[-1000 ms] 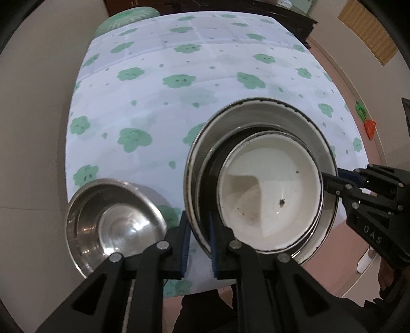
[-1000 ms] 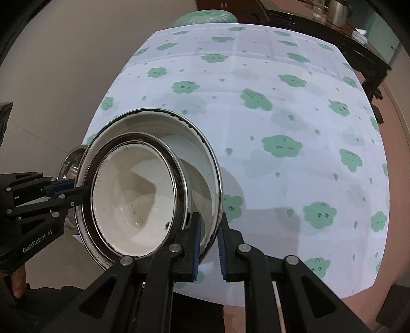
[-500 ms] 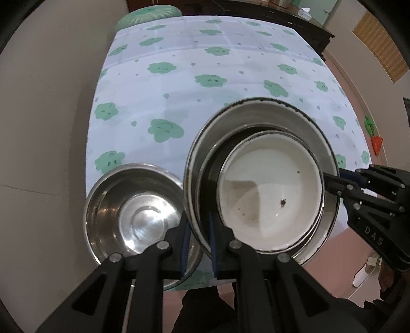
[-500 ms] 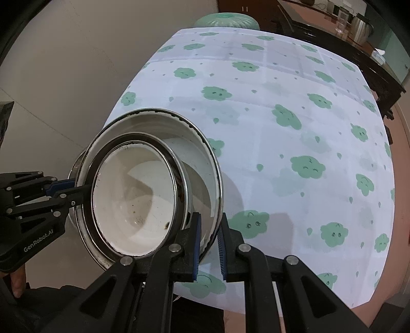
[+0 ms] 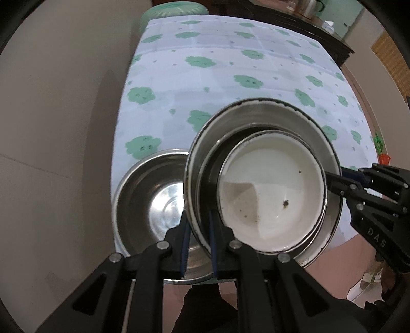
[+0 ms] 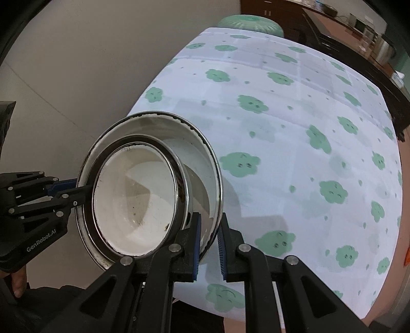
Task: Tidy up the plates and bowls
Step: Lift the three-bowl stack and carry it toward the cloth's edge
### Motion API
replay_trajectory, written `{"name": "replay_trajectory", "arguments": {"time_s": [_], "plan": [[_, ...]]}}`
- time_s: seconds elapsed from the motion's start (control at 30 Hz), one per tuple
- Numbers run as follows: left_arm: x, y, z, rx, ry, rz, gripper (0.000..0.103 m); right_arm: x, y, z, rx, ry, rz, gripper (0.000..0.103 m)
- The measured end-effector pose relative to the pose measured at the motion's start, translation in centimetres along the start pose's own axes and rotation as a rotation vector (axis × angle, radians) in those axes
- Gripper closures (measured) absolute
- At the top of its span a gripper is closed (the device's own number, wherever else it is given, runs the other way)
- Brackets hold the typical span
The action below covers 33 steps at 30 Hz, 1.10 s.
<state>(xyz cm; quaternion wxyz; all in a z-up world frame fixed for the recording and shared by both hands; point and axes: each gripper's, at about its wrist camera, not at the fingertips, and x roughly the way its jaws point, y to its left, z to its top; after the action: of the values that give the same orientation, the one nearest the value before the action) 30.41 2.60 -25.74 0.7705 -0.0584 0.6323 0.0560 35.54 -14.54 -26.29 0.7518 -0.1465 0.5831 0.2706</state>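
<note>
- Two grippers pinch opposite rims of big enamel bowl (image 5: 294,120): left gripper (image 5: 198,238) clamped on its left wall, right gripper (image 6: 208,237) clamped on its right wall.
- Small white bowl (image 5: 271,189) nested inside, tilted.
- Stack is lifted over tablecloth (image 6: 294,128) near-left corner.
- Steel bowl (image 5: 151,194) sits on cloth just left, partly under stack.

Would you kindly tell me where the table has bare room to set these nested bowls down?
Free: most of the cloud-print tablecloth, from beyond the nested bowls to the far edge by the green stool, and rightward to the dark sideboard. Crowded: the near left corner, where the empty steel bowl sits beside the held stack.
</note>
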Motion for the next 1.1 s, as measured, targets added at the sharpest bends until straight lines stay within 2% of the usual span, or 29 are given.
{"name": "replay_trajectory", "arguments": {"time_s": [0.53,1.1], "plan": [[0.4,5.6,-2.4,-0.131,0.027,0.033,0.093,2.3,5.7,2.1,-0.129,0.037,0.046,0.089],[1.1,7.5,-3.4,-0.183,0.045,0.041,0.093,3.6,8.2,2.8,-0.185,0.057,0.058,0.089]]}}
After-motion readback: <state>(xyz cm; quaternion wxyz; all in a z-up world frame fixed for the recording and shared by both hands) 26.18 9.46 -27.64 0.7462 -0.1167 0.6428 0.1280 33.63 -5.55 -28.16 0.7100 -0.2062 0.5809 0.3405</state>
